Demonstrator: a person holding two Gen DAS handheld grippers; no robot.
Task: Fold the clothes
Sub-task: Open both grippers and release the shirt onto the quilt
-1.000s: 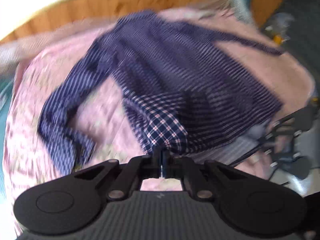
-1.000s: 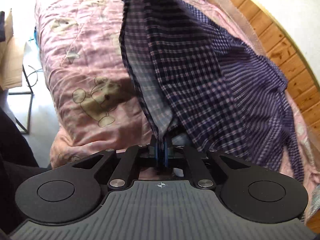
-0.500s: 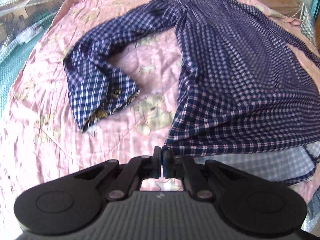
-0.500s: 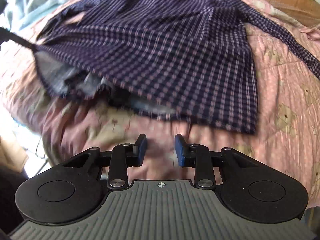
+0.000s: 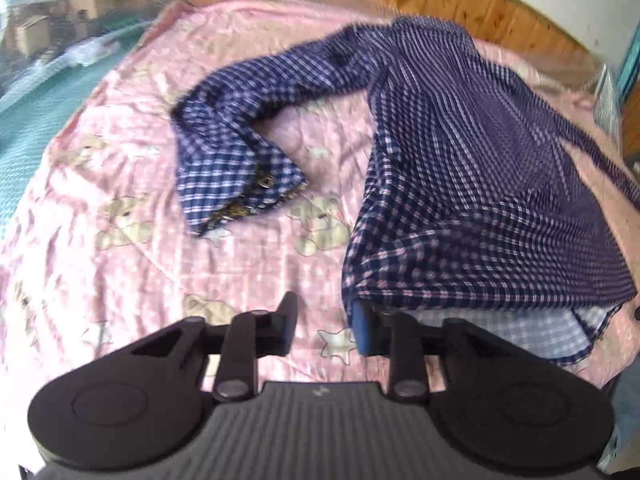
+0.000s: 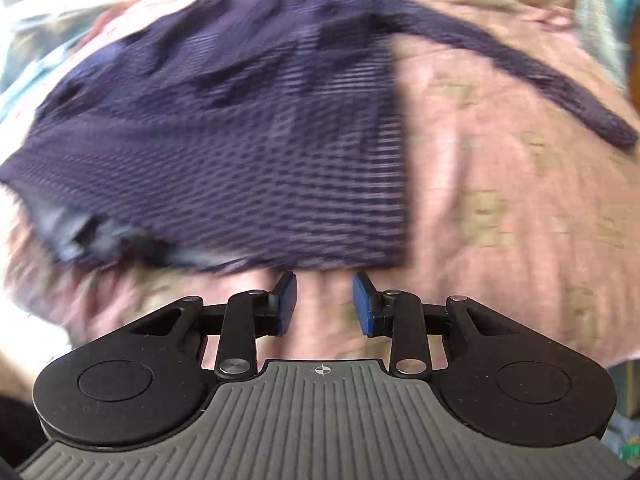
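A dark blue checked shirt (image 5: 460, 152) lies spread on the pink bear-print quilt (image 5: 120, 240). One sleeve is bent back, its buttoned cuff (image 5: 244, 196) lying apart from the body. My left gripper (image 5: 324, 326) hovers at the shirt's near hem corner, jaws opening. The corner rests by the right pad (image 5: 362, 332) and only quilt shows in the gap. In the blurred right wrist view the shirt (image 6: 240, 120) lies flat, the other sleeve (image 6: 520, 64) stretched out to the right. My right gripper (image 6: 325, 304) sits just short of the hem, jaws opening, nothing between them.
A wooden board (image 5: 480, 4) runs behind the bed. Teal cloth (image 5: 24, 128) and a clear plastic sheet (image 5: 60, 20) lie past the quilt's left edge. The quilt drops off at the near edge beside both grippers.
Both grippers were shut on the shirt's hem and have let go, the right first, then the left. The shirt has settled flat on the quilt, and both views have swung round.
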